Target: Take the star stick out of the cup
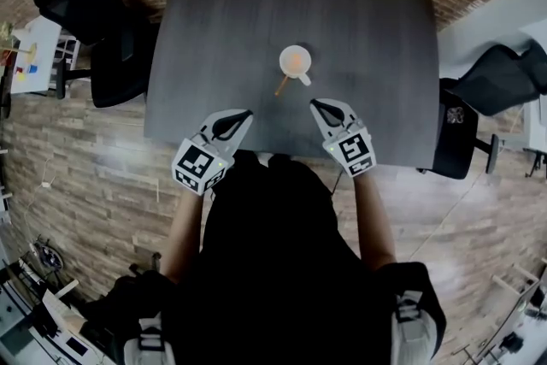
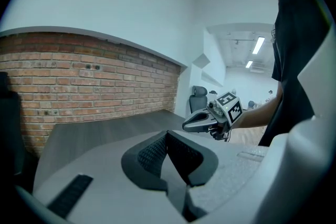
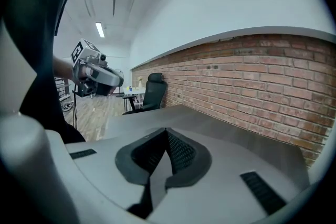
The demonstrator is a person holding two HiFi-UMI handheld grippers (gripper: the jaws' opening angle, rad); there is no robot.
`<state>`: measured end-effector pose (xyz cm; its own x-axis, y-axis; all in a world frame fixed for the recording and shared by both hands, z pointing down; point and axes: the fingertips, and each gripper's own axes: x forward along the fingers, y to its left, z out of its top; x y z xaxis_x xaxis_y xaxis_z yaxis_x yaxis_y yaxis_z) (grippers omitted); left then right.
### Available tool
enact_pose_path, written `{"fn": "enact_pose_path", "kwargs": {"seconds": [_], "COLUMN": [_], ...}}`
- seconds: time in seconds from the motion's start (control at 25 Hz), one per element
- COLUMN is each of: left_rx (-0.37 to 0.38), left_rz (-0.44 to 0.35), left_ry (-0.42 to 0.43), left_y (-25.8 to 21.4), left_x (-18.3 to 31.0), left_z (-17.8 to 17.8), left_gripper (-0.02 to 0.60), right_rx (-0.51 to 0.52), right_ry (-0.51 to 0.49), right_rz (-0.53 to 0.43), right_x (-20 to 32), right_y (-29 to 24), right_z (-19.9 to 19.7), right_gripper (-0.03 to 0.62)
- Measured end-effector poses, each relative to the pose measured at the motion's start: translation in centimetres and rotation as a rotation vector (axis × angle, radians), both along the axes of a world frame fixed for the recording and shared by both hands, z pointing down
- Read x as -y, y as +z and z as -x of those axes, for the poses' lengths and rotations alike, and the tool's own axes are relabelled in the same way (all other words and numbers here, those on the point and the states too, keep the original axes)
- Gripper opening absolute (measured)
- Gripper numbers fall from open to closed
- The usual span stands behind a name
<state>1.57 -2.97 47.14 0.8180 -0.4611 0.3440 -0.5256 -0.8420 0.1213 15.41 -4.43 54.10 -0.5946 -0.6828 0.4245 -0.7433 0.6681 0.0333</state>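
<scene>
A white cup with an orange inside stands near the middle of the dark table. A thin wooden stick leans out of it toward the near left; its star end does not show. My left gripper hovers over the table's near edge, below and left of the cup, jaws shut and empty. My right gripper hangs below and right of the cup, also shut with nothing in it. Neither gripper view shows the cup: each shows its own closed jaws and the other gripper, the right gripper and the left gripper.
A black office chair stands at the table's left and another at its right. A brick wall runs behind the table's far edge. Wooden flooring surrounds the table. The person's dark torso is against the near edge.
</scene>
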Motion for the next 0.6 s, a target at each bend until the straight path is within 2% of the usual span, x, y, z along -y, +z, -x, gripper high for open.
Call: {"fn": "enact_pose_path", "kwargs": {"seconds": [0.24, 0.6], "left_rx": [0.000, -0.010], "left_rz": [0.018, 0.034], "left_ry": [-0.037, -0.019], "left_y": [-0.1, 0.8], "left_x": [-0.2, 1.4], "left_z": [0.5, 1.3], "left_gripper": [0.001, 0.000], "right_rx": [-0.006, -0.031], "right_ry": [-0.032, -0.042], "right_rz": [0.026, 0.025], "right_x": [0.3, 2.1], "right_y": [1.2, 2.5], "right_z": [0.3, 1.7], "right_gripper": [0.000, 0.000]}}
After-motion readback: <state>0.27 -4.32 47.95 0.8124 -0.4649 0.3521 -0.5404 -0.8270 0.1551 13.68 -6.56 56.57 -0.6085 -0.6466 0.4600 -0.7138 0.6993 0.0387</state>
